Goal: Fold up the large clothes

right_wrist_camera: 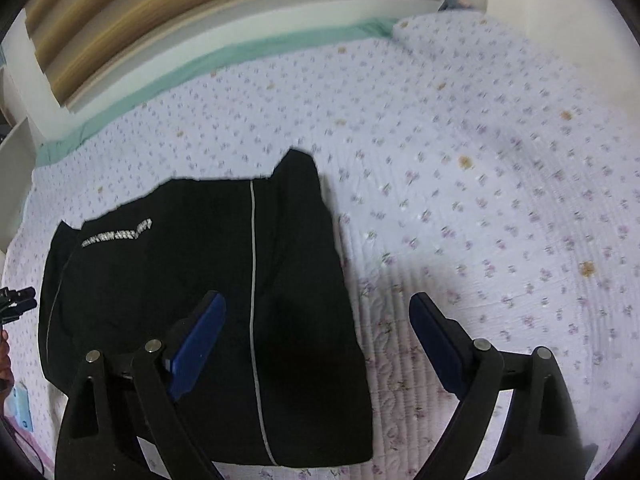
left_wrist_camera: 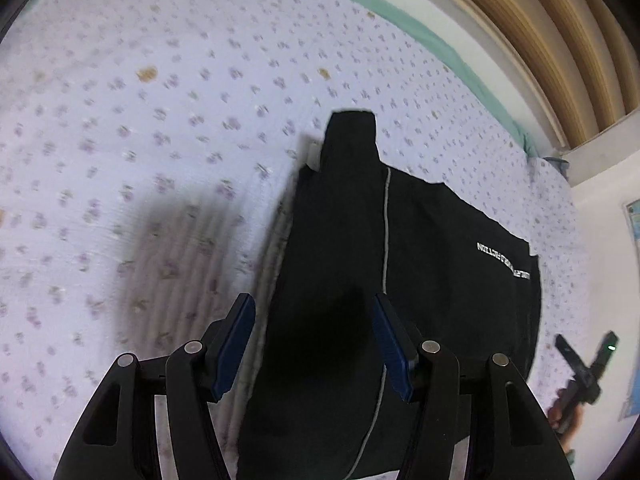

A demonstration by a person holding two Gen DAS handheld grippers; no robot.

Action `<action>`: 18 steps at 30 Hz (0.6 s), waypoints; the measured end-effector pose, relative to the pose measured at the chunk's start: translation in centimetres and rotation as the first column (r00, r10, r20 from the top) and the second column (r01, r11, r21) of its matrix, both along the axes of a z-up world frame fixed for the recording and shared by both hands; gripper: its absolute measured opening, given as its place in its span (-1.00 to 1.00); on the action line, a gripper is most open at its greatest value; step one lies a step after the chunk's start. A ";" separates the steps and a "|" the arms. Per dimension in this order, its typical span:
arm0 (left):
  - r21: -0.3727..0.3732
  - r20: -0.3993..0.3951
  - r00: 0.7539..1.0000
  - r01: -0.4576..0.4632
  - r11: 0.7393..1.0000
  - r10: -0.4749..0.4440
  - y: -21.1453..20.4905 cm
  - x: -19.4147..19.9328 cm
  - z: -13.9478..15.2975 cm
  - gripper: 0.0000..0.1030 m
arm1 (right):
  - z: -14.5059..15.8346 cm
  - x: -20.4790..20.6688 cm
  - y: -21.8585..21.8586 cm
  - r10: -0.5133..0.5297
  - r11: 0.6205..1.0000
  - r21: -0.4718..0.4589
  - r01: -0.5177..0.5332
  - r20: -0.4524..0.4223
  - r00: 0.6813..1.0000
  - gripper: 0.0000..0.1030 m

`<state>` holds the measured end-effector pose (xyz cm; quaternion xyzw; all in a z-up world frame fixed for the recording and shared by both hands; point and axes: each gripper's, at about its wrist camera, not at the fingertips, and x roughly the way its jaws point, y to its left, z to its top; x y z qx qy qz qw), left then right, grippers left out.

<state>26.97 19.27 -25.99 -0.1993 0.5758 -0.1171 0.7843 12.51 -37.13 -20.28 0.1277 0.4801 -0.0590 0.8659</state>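
Black garment [left_wrist_camera: 400,280] lies folded on a floral quilt [left_wrist_camera: 160,120], green sheet edge [left_wrist_camera: 420,36] and wooden headboard [left_wrist_camera: 540,40] beyond the garment, left gripper [left_wrist_camera: 314,344] and right gripper [right_wrist_camera: 316,340] above it, fingers apart, gripping nothing

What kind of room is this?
Most likely a bedroom: a quilted floral bedspread covers a wide bed, a wooden headboard stands behind it, and a black garment lies on top.

Free room: wide bare quilt [right_wrist_camera: 500,200] is lying open beside the garment.
Obstacles: black garment [right_wrist_camera: 208,280] is occupying the middle; headboard [right_wrist_camera: 160,12] is bounding the far edge.
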 end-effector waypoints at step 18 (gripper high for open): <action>-0.290 -0.183 0.983 -0.079 0.954 0.026 0.0 4.8 -9.1 0.62 | -11.3 6.6 -1.8 0.057 0.934 0.356 0.014 -0.190 0.980 1.00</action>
